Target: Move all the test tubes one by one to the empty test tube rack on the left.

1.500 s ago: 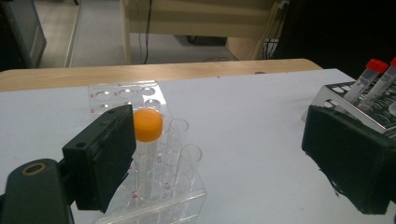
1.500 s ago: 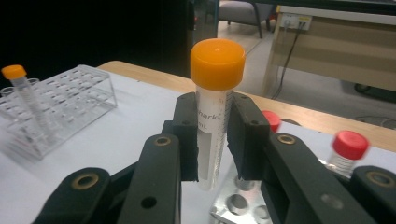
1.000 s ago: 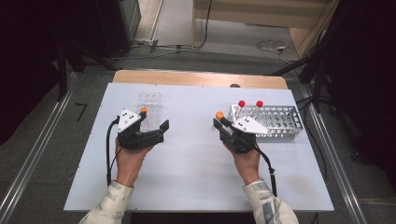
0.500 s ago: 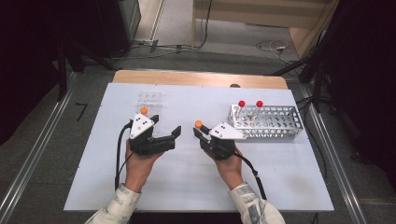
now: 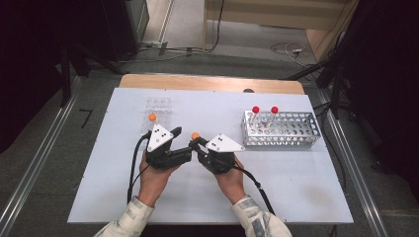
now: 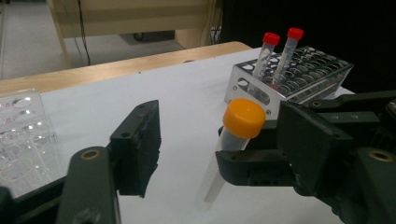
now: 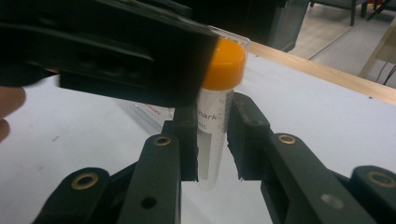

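Observation:
A clear tube with an orange cap [image 7: 223, 63] stands upright between the jaws of my right gripper [image 7: 215, 135], which is shut on it below the cap. In the high view this tube [image 5: 195, 135] is at the table's middle, where my right gripper [image 5: 197, 144] meets my left gripper [image 5: 182, 144]. My left gripper [image 6: 219, 140] is open, and the held tube [image 6: 243, 119] stands between its two jaws, touching neither. One left jaw looms over the cap's left side in the right gripper view.
A metal tube rack [image 5: 281, 129] at the right holds two red-capped tubes [image 5: 255, 109]; the left gripper view has it [image 6: 299, 65] behind the held tube. A clear plastic rack [image 5: 158, 111] lies at the back left with an orange-capped tube [image 5: 152, 117] in it.
My right gripper has carried the orange-capped tube leftward from beside the metal rack to the table's middle. My left gripper has moved right, so its open jaws now flank the tube.

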A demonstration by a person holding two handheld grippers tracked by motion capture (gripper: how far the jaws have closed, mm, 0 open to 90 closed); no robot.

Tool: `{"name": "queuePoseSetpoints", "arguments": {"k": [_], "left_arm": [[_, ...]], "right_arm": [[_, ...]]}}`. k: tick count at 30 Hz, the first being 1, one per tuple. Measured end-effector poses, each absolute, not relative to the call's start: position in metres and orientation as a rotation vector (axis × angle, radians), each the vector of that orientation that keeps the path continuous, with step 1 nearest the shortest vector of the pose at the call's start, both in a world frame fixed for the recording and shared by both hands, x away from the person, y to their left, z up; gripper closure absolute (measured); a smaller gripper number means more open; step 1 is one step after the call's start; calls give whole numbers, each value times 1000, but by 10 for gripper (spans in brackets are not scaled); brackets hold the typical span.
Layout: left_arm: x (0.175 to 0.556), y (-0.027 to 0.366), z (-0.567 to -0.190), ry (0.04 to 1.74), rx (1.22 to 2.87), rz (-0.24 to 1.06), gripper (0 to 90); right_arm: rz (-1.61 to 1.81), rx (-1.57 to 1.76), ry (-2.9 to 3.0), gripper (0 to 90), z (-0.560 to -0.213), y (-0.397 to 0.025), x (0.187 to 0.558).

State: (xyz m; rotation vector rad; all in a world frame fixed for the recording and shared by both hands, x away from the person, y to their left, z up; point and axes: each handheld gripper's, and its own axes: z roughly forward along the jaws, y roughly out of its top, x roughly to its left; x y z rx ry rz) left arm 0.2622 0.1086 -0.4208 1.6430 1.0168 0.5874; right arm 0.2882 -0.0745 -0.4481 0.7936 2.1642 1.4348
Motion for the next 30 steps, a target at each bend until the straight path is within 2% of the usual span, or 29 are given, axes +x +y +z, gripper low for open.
{"name": "queuePoseSetpoints", "arguments": {"k": [6,11,18,22,27,28,30], "left_arm": [[263,112,-422,1010,1650,580,516],[262,111,-422,1001,1655,574,597],[261,108,-423,985,1672,569,629],[261,107,-423,981,1677,575,685],[261,108,-422,984,1678,573,697],[260,108,-422,985,1677,574,699],[260,108,-422,988,1672,576,703]], "right_arm": [[1433,776,2181,710,-448,-67,286],[1433,774,2184,711,-449,-65,285],[1431,764,2182,710,-448,-66,286],[1431,768,2185,710,-447,-65,285],[1431,763,2186,708,-447,-65,284],[1431,764,2187,702,-447,-65,284],[1439,764,2192,633,-447,-65,285]]}}
